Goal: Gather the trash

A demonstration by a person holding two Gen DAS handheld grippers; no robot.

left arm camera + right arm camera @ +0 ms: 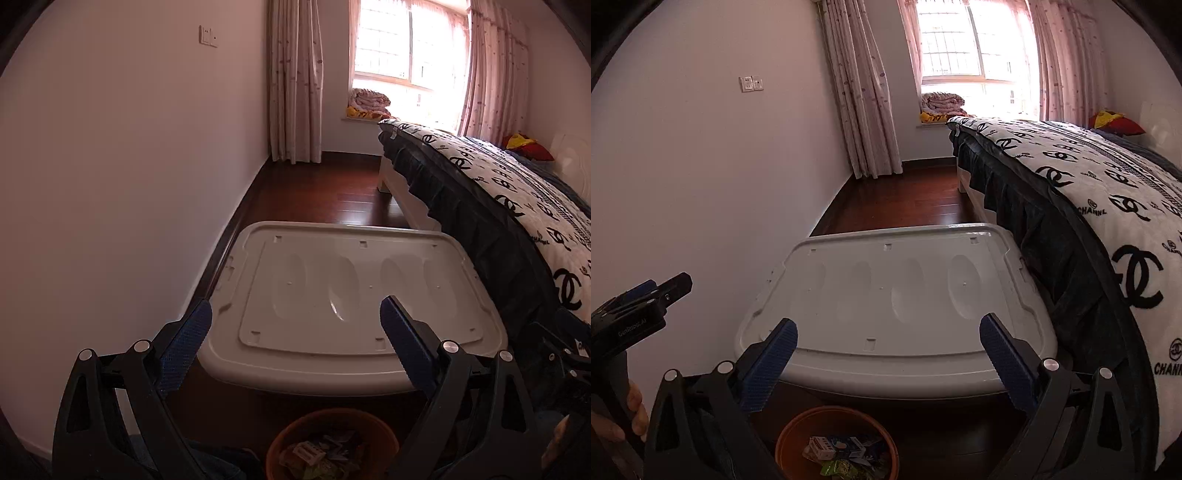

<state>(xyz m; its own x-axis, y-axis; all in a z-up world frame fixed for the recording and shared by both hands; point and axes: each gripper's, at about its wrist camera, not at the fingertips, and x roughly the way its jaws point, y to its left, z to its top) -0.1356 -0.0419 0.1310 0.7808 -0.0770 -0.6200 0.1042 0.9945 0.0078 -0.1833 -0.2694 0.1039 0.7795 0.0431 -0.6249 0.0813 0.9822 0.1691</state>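
An orange-brown bin stands on the floor at the bottom of both views, also in the right wrist view. It holds several pieces of trash: a small carton, wrappers, a green packet. My left gripper is open and empty, above and behind the bin, in front of a white storage box lid. My right gripper is open and empty, also above the bin. The left gripper shows at the left edge of the right wrist view, held by a hand.
The white lidded box sits on dark wood floor between a white wall and a bed with a black-and-white logo cover. Curtains and a window with folded bedding lie beyond.
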